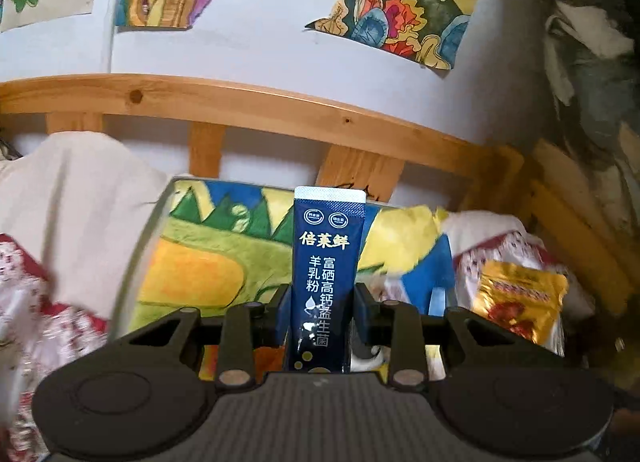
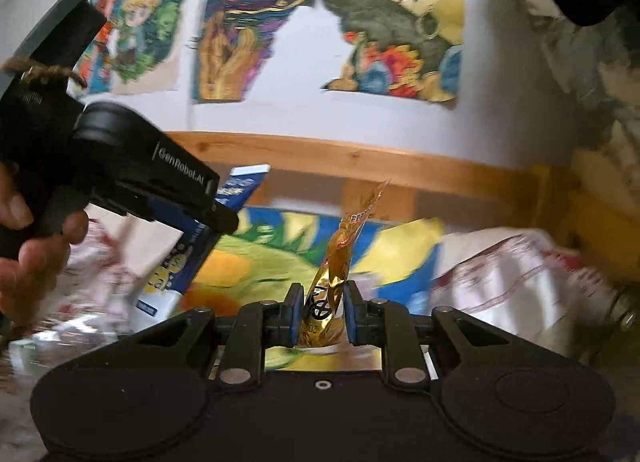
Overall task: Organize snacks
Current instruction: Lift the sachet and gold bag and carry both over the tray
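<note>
Left wrist: left gripper pinches blue packet | right wrist: right gripper pinches gold packet

This is a home bedroom, likely a child's room. Beyond the fingers runs a pine bed rail with slats against a white wall, where bright hand-coloured drawings hang unframed. Below the rail, ahead of the fingers, lie a painted picture and white bedding with red print.
</note>
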`<state>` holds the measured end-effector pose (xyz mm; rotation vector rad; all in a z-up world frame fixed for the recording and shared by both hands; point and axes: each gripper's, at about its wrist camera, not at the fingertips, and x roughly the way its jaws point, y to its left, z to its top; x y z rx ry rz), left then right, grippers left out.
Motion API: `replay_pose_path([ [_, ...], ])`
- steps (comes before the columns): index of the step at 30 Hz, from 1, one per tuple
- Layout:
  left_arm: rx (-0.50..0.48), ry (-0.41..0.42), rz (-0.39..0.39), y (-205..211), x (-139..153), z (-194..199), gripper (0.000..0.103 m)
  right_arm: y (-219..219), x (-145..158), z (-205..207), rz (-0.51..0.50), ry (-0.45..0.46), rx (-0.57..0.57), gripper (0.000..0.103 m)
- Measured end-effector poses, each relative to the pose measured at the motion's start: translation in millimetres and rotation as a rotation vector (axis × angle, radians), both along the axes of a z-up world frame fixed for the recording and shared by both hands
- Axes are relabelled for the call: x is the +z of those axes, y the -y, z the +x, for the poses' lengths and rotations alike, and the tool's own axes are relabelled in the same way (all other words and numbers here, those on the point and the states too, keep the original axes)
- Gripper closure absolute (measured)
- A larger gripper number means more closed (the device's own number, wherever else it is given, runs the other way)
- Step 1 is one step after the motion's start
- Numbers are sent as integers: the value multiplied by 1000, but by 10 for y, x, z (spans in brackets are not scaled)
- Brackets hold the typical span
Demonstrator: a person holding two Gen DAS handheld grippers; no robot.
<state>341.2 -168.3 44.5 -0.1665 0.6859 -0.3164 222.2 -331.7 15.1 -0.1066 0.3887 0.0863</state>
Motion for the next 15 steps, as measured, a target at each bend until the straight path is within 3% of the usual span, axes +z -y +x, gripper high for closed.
replay_pose_path([
  [7,-2,-10,10,505,-211,267,68,363,-258,261,-18,-35,-63,81],
  [15,22,-40,49,755,-499,370,68,431,-415,343,-50,-56,-67,81],
])
